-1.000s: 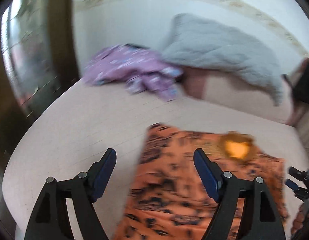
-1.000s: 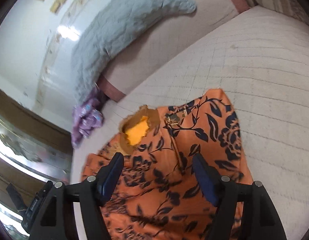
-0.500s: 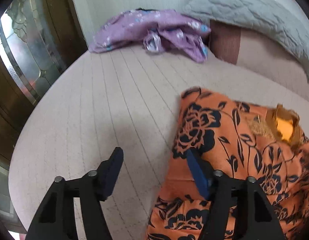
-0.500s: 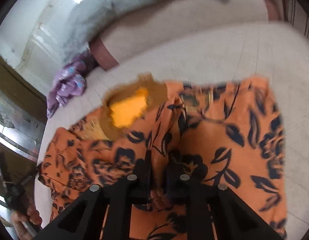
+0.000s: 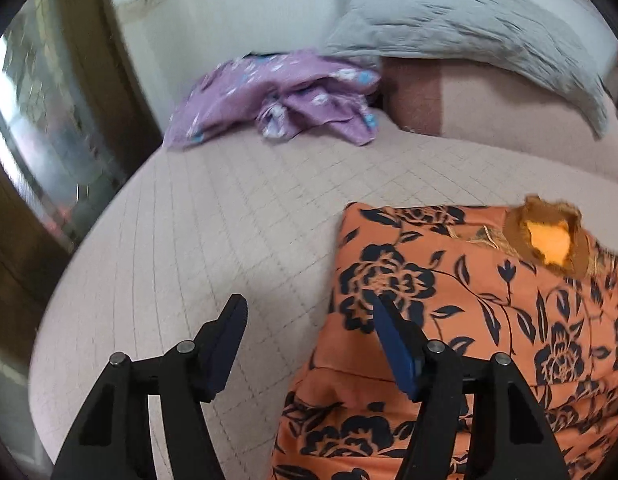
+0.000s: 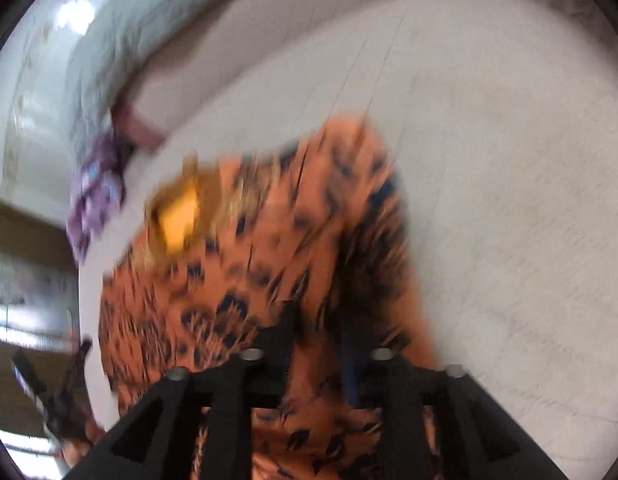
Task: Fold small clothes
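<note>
— Count the garments, please.

— Two. One orange floral top [image 5: 489, 320], black rose print, spread on the quilted bedcover [image 5: 229, 220]; its brown-trimmed neckline [image 5: 549, 240] lies open toward the pillow end and shows yellow lining. One purple garment [image 5: 285, 96], crumpled, well apart from the orange top, up against the wall.

— Bedding?

— One grey quilted pillow [image 5: 469, 28], beyond the orange top, just beside the purple heap. One pink bolster [image 5: 489, 108] under it, with a brown band at its end.

— Grippers?

— Two. The left gripper [image 5: 309, 320] hangs at the orange top's left edge, fingers wide apart: one blue pad [image 5: 393, 340] over the print, the other over bare bedcover. Nothing is between them.

— And the other?

— The right gripper [image 6: 317, 340] sits low over the orange top [image 6: 269, 248], nearer the hem than the neckline. That view is badly smeared. Cloth bunches up between the fingers, which stand fairly close; whether they pinch it or merely straddle it, I cannot tell.

— Anything else?

— One dark wooden door with glass [image 5: 41, 120], left of the bedcover.
</note>
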`<state>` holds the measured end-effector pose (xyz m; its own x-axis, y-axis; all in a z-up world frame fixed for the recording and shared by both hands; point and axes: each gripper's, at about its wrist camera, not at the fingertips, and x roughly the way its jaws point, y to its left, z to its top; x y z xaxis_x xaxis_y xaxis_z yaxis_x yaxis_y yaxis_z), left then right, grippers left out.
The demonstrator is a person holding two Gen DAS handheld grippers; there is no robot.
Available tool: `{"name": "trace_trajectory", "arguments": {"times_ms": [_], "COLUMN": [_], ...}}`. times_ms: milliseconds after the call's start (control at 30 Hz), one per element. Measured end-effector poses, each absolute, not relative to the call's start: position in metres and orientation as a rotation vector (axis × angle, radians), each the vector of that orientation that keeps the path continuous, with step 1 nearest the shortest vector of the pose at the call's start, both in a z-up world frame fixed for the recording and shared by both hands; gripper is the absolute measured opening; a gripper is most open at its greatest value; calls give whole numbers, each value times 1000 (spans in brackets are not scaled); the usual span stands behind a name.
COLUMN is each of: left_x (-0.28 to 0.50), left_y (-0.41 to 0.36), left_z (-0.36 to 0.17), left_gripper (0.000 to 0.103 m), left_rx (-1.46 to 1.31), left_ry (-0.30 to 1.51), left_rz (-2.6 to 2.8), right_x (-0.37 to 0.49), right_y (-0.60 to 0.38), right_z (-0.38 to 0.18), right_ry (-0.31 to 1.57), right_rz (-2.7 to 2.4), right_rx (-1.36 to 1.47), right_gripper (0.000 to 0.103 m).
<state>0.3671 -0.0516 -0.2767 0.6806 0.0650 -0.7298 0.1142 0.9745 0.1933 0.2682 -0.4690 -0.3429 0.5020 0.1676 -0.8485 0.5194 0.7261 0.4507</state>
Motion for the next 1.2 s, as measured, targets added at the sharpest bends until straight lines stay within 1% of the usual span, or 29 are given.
{"name": "trace_trajectory", "arguments": {"times_ms": [33,67,133,167,200,233,267,333,400,433,467,500,633,700,767,833,867,900,1000,1033,1067,1100,1133,1200], "left_x": [368,370,375,378,379,377,376,373,372,372,372,371,357,351,350,350,346,340,316,306,299,292,286,274], "left_y": [-57,-60,-65,-67,-70,-73,-75,-79,-78,-76,-76,-73,-68,-70,-77,-79,-78,-77,-67,-60,-54,-47,-38,-22], "left_z": [-282,-289,-303,-311,-318,-320,-319,-317,-318,-317,-315,-311,-282,-280,-296,-319,-320,-315,-291,-284,-280,-276,-273,-268], "left_gripper": [67,67,67,67,67,67,67,67,67,67,67,67,67,67,67,67,67,67,67,67,67,67,67,69], "left_rx": [260,276,297,315,339,360,379,408,408,400,396,388,341,354,411,472,479,480,455,453,453,445,430,402], "left_ry": [837,866,943,981,1007,994,983,977,979,976,972,962,864,858,913,1002,993,970,901,877,865,855,850,844], "left_rz": [-32,-38,-54,-58,-56,-52,-51,-71,-81,-88,-90,-95,-130,-148,-158,-160,-158,-161,-207,-210,-209,-207,-207,-209], "right_x": [262,257,247,253,260,266,273,289,306,309,311,313,306,295,295,289,287,283,264,256,248,236,220,202], "right_y": [-478,-485,-491,-488,-479,-470,-463,-447,-442,-440,-441,-439,-425,-415,-398,-386,-381,-380,-379,-381,-381,-385,-391,-391], "right_z": [-335,-329,-317,-314,-314,-316,-318,-333,-358,-370,-369,-364,-337,-328,-334,-354,-361,-357,-332,-321,-314,-306,-299,-295], "right_ry": [1002,958,818,817,850,868,889,960,1046,1070,1051,1037,960,942,975,1102,1123,1097,1058,1033,1014,985,950,912], "right_rz": [-286,-317,-304,-262,-197,-165,-153,-147,-150,-166,-176,-185,-101,-50,-4,-7,-23,-35,17,37,39,34,23,25], "right_rx": [753,759,782,773,750,730,709,658,660,646,629,612,626,618,624,593,574,563,610,604,591,584,594,630], "right_gripper": [61,69,68,66,63,51,44,39,38,37,36,38,38,39,39,39,39,39,40,44,56,62,66,66]}}
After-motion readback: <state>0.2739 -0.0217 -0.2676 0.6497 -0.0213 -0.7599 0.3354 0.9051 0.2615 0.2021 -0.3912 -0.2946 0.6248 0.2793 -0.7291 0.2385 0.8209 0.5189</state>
